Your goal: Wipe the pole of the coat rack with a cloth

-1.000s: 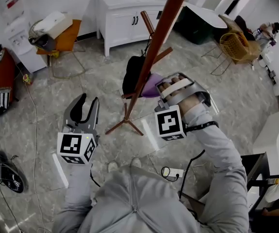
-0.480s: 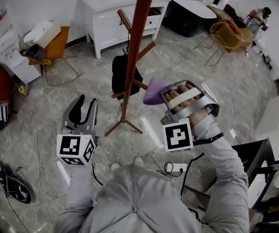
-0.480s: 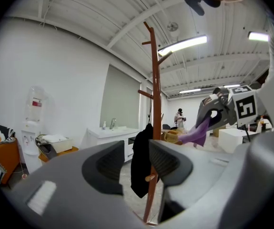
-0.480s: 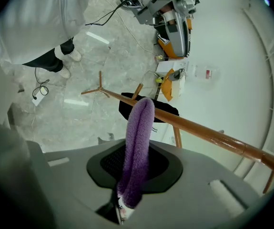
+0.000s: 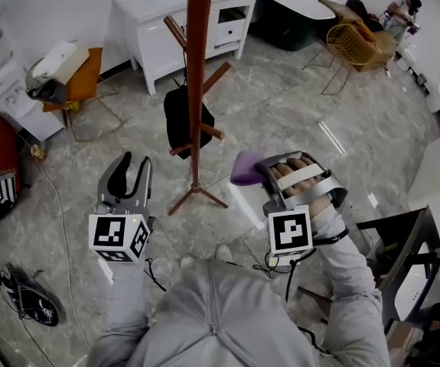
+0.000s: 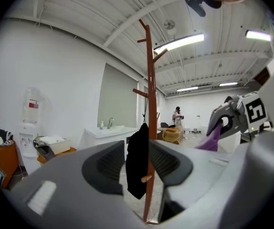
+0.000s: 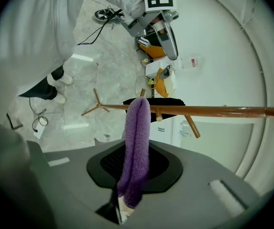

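The coat rack's brown pole point(image 5: 197, 75) stands upright on the marble floor, and a black bag point(image 5: 177, 120) hangs from a lower peg. My right gripper point(image 5: 261, 171) is shut on a purple cloth point(image 5: 246, 168), held right of the pole near its base and not touching it. In the right gripper view the cloth point(image 7: 137, 142) sticks out between the jaws, with the pole point(image 7: 208, 111) crossing behind it. My left gripper point(image 5: 129, 179) hangs open and empty, left of the rack's feet. The left gripper view shows the pole point(image 6: 150, 104) and bag point(image 6: 137, 166) between its jaws.
A white cabinet point(image 5: 166, 21) stands behind the rack. An orange chair point(image 5: 82, 71) with clutter is at back left, a yellow wire chair point(image 5: 357, 44) at back right. Cables and a power strip point(image 5: 275, 262) lie near my feet. White furniture point(image 5: 438, 182) lines the right.
My right gripper, still holding the cloth, has come off the pole and moved down and to the right. The left gripper has hardly moved.
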`<state>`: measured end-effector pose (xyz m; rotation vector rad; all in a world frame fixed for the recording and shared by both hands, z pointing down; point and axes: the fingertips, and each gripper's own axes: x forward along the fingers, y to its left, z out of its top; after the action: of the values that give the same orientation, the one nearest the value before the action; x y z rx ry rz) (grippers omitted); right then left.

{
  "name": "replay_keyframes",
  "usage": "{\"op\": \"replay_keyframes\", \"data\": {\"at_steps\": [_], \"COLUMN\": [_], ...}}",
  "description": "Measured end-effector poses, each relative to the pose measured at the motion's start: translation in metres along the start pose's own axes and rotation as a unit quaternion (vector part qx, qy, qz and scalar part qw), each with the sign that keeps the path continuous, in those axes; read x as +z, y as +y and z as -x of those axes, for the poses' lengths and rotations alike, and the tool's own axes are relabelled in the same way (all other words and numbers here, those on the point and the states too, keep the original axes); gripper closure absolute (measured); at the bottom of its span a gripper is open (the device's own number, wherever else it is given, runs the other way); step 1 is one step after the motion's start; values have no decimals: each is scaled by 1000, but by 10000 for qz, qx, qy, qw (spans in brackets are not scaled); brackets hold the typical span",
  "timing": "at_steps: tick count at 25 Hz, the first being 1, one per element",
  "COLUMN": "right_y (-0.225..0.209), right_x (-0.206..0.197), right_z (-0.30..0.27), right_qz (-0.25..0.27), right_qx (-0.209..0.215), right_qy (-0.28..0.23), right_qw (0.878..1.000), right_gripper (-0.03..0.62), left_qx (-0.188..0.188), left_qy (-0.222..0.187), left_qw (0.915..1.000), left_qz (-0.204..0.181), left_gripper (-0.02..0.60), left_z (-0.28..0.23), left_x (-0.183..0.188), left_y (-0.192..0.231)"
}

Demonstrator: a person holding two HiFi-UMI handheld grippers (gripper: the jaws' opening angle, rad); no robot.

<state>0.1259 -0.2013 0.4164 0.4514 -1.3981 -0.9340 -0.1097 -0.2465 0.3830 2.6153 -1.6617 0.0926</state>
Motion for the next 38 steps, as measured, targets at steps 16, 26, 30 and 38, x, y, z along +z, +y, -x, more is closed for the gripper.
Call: {"op": "replay_keyframes", "data": {"at_steps": [16,26,30,38], "right_y": [-30,-49,-39,-14], "right_x": [93,102,98,104], "right_z": [-46,-105,-141,-169], "right_qz": [-3096,-2921,-2932,-3254], "right_qx": [-1466,-1853,-1567,-996], "right_qy": [-1846,-1670,-1335,-1270], "right_qw": [9212,9233,9336,9317], "right_gripper": [536,536,536,536], "left_qx": [465,1000,1109,1151], "left_qy": [272,461,493,526], "left_qw": [9985,9939,9926,9919], "left_qz": [1,41,66,99], "left_gripper": [414,414,414,414], "left_z": [29,62,68,71], "left_x": [-12,-23,-25,-30], "left_y": [24,52,63,66]}}
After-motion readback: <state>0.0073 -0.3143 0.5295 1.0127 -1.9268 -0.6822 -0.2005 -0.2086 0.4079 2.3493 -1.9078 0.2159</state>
